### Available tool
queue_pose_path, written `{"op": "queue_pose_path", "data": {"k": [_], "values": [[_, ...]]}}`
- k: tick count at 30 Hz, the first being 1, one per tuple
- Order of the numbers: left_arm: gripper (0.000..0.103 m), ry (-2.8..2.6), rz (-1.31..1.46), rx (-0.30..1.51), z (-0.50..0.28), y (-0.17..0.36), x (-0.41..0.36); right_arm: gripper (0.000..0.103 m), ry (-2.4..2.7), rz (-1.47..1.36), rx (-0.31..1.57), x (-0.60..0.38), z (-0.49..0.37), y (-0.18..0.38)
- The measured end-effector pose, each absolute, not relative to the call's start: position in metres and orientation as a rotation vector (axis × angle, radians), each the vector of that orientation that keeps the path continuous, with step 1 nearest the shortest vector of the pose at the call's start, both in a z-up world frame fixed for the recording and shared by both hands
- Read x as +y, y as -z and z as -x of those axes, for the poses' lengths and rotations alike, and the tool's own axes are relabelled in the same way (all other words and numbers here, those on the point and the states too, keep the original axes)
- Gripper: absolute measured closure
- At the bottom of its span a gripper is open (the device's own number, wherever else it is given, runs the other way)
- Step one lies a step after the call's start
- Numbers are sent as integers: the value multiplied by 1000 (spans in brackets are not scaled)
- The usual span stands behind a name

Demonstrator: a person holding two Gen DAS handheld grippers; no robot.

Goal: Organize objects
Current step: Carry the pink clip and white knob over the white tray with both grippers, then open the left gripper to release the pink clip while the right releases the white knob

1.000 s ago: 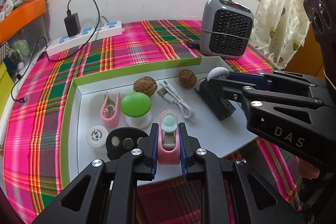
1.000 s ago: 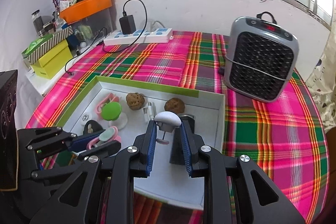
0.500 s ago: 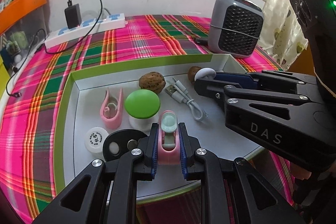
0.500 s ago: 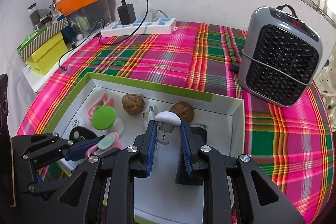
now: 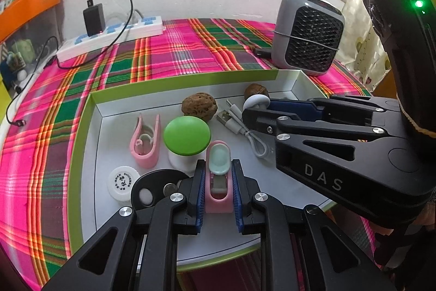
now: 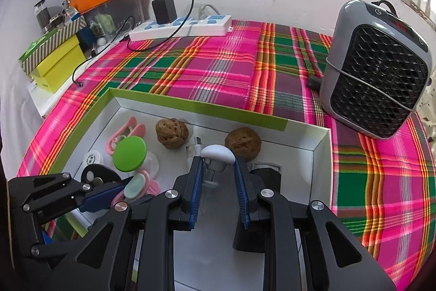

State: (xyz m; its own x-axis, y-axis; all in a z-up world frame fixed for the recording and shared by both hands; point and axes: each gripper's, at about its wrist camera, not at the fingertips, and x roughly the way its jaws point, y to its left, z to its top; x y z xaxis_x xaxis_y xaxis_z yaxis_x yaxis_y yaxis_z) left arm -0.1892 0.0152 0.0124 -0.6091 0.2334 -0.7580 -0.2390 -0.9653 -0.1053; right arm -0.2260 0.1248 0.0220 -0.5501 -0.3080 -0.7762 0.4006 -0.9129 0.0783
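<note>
Both claws tilted down over tray (image 5: 90, 127) | left claw (image 5: 218, 188) clamps pink clip (image 5: 218, 182) | right claw (image 6: 218, 176) grips white mushroom piece (image 6: 218, 153) (cap up)

Pink clip (image 5: 218, 183) with mint pad, white mushroom knob (image 6: 217, 154), both raised above white tray (image 6: 313, 162)

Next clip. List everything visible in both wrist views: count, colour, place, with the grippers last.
Shallow cardboard tray: 1, white, green rim, on plaid cloth.
Wrinkled walnuts: 2, brown, tray's far side.
Green-capped mushroom toy: 1, tray middle.
Pink clip: 1, beside mushroom toy.
White round cap: 1, tray's near-left corner.
Black disc: 1, beside cap.
White USB cable: 1, tray middle.
Black block: 1, tray right.
Power strip: 1, white-blue, far left.
Grey heater: 1, far right.
Left gripper: jaws shut on pink-mint clip.
Right gripper: jaws shut on white mushroom knob.
</note>
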Motion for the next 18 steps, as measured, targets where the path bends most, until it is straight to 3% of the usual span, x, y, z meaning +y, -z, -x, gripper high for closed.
{"op": "queue_pose_path", "data": {"k": [18], "values": [[84, -2601, 1225, 13, 189, -13, 17, 78, 2446, -1205, 146, 122, 227, -21]]}}
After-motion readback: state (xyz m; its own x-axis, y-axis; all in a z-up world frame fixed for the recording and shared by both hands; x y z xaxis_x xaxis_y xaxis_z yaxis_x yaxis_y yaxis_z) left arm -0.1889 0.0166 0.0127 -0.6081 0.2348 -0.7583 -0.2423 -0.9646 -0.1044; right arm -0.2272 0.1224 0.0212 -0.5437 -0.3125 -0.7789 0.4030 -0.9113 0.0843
